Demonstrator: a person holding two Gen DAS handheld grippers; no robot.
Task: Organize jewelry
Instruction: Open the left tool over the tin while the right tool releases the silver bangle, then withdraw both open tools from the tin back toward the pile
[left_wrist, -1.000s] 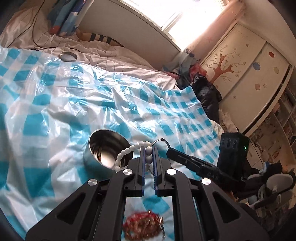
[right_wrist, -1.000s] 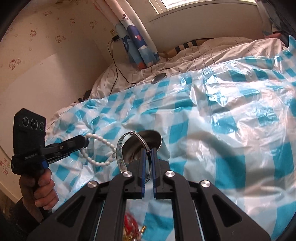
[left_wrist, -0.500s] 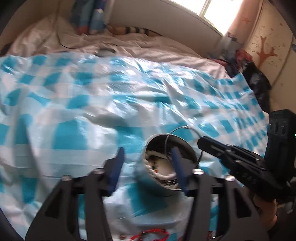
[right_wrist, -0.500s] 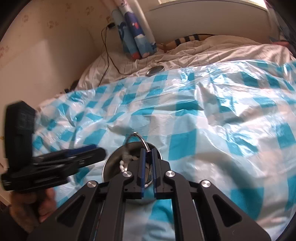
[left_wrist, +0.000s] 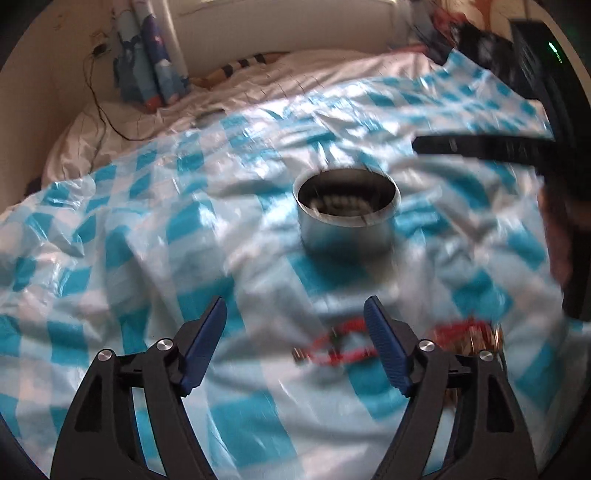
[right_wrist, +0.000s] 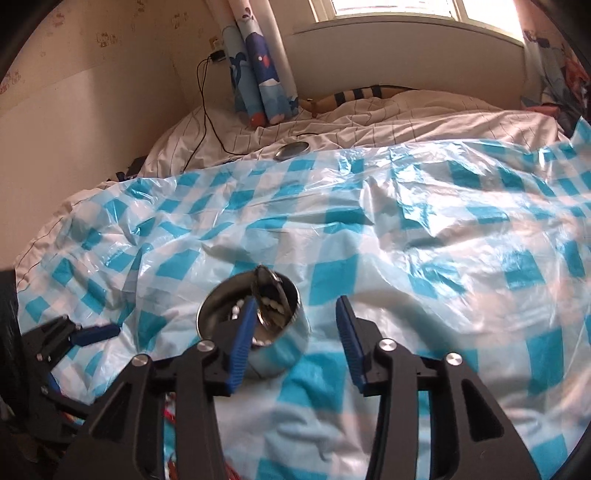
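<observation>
— Jewelry left? Red beaded bracelets (left_wrist: 347, 341) lie near the left gripper (left_wrist: 295, 328), long axis left-right, just right of its opening, empty jaws.
— Right gripper (right_wrist: 295, 325) is opening, empty, over the tin (right_wrist: 284, 343)

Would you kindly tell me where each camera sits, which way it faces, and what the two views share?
Left wrist: on the left gripper, looking down its opening, empty fingers at the metal cup and red jewelry; the right gripper and a hand show.
Right wrist: on the right gripper, jaws opening, looking down over the cup toward the window; the left gripper shows at left.
Shared: cup, white beads, checkered sheet.
</observation>
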